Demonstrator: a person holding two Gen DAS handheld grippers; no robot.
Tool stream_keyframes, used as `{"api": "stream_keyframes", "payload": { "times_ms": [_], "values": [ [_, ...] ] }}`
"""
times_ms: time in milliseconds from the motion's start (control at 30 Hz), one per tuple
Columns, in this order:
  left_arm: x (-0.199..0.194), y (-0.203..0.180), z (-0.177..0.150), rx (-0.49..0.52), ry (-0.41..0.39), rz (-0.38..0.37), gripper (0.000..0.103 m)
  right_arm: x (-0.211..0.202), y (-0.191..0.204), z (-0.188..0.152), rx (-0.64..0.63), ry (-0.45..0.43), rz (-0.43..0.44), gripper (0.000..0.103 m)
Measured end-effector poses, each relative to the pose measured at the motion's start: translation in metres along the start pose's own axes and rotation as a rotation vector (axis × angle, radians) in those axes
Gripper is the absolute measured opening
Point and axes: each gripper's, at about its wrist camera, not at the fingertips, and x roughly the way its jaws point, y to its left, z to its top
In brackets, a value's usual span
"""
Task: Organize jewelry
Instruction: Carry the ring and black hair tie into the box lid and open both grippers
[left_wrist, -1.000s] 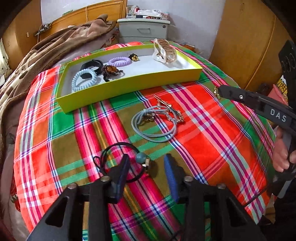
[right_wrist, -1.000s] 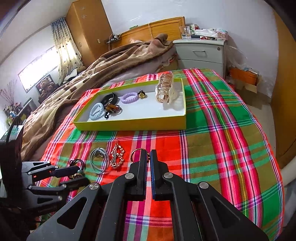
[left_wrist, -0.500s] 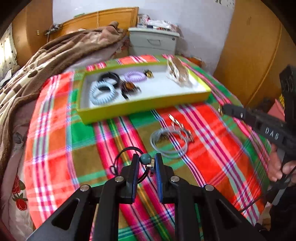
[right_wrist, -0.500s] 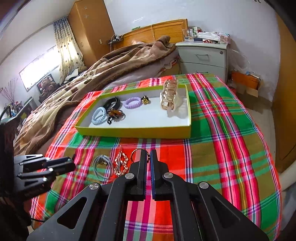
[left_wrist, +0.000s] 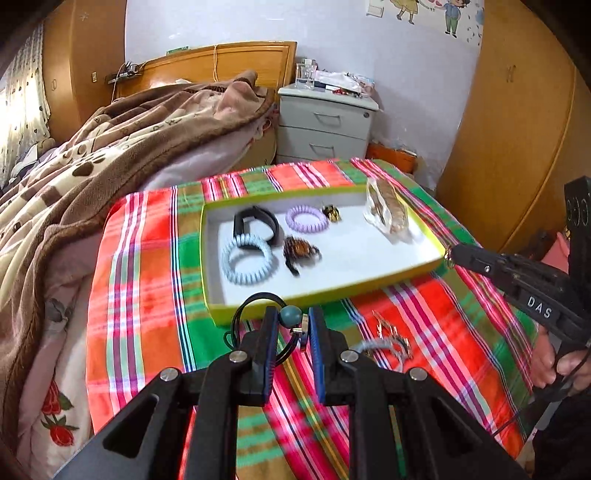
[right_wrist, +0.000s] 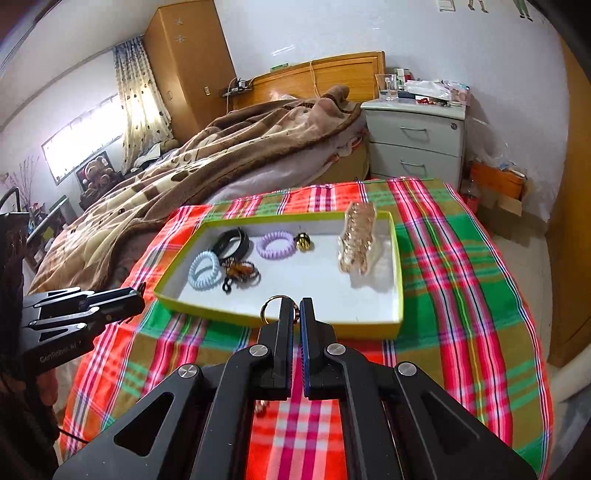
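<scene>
My left gripper (left_wrist: 292, 318) is shut on a black hair tie with a teal bead (left_wrist: 289, 315) and holds it above the cloth, just short of the near wall of the yellow-green tray (left_wrist: 332, 291). My right gripper (right_wrist: 297, 309) is shut on a thin gold ring (right_wrist: 271, 306) at the tray's near wall (right_wrist: 295, 320). The tray holds a black band (left_wrist: 256, 223), a light blue coil tie (left_wrist: 248, 258), a purple coil tie (left_wrist: 307, 219), a brown clip (left_wrist: 300, 251), a small gold piece (left_wrist: 331, 213) and a gold hair claw (left_wrist: 388, 210).
A grey hair tie (left_wrist: 376, 349) and a gold earring (left_wrist: 388, 328) lie on the plaid cloth (left_wrist: 147, 280) near my left gripper. A bed with a brown blanket (left_wrist: 92, 155) is on the left, a grey nightstand (left_wrist: 325, 125) behind, a wooden wardrobe (left_wrist: 517, 129) on the right.
My left gripper closed on the beaded hair tie, lifted it off the cloth and moved toward the tray. My right gripper, still shut on the ring, also moved toward the tray.
</scene>
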Motion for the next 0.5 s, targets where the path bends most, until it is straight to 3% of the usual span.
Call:
{"api": "stream_keyframes", "payload": {
  "times_ms": [500],
  "values": [
    [0.055,0.014,0.023,-0.029,0.06,0.008,0.017,0.079,0.01,0.031,-0.021,0.098,-0.014,0.003]
  ]
}}
